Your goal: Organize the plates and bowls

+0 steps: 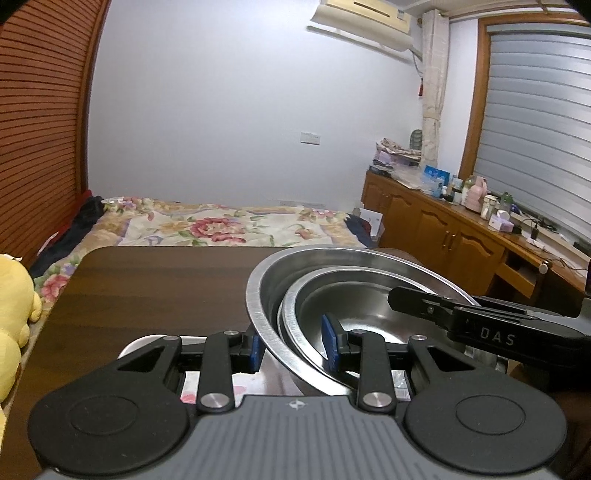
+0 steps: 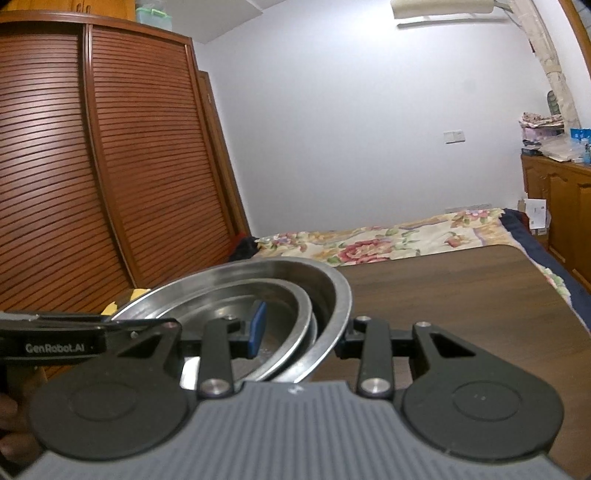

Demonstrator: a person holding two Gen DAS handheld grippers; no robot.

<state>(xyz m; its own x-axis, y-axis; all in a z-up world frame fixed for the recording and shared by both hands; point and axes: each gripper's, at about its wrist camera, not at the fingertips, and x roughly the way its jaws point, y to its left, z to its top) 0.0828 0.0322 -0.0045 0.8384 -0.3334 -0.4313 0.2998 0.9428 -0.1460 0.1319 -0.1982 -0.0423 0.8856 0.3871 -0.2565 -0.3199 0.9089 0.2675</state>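
Large steel bowl (image 1: 258, 295): you have it raised above the dark table, tilted, shiny with a broad flat rim.
Smaller steel bowls (image 1: 354, 295): nested inside yours, two rims showing, pushed toward one side wall, tilted likewise.

A dark wooden worktop (image 1: 147, 288) is set against a bed (image 1: 229, 225) covered by a floral quilt. A louvred wardrobe (image 2: 92, 166) is seen at the left, a yellow plush toy (image 1: 14, 295) beside the worktop. A cluttered wooden cabinet (image 1: 443, 221) is placed under a shuttered window (image 1: 535, 129); an air conditioner (image 1: 362, 22) is mounted high on the wall.
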